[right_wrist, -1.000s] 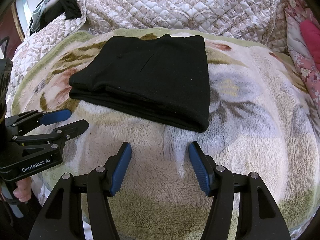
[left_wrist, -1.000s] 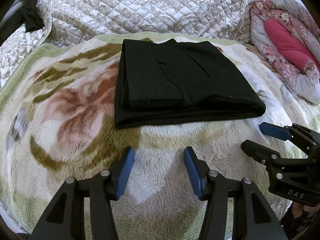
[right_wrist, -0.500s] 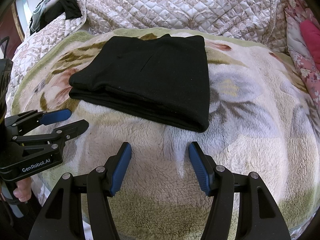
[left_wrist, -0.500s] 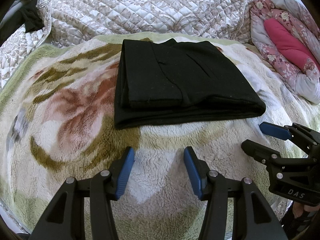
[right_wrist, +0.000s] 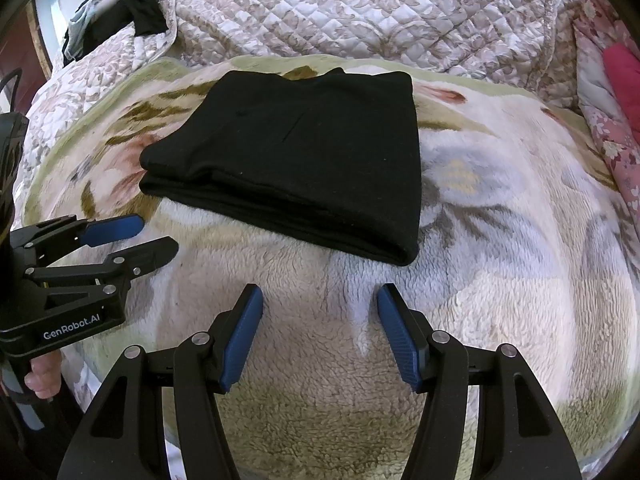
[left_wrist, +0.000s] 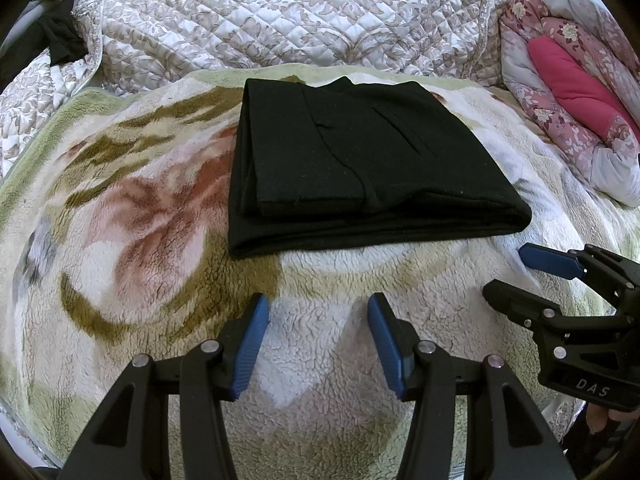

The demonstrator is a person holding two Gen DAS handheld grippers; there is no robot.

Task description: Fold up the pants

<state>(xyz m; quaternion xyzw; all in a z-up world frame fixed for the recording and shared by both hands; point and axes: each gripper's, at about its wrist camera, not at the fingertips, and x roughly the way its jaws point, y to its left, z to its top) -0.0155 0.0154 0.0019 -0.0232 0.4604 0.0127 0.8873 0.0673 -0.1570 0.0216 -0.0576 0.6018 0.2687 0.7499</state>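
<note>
Pants (left_wrist: pixel 360 164): folded into a compact black stack on the bed's fleece blanket (left_wrist: pixel 132 240).
Left gripper (left_wrist: pixel 316 340): fingers released, empty.
Right gripper (right_wrist: pixel 320 340): fingers released, empty.
Progress: folding looks finished.

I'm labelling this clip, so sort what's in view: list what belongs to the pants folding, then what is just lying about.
Belongs to the job:
black pants, folded
left gripper, open
right gripper, open
fleece blanket under the pants

Lying about:
quilted bedspread
pink floral bedding
dark clothes at the back
</note>
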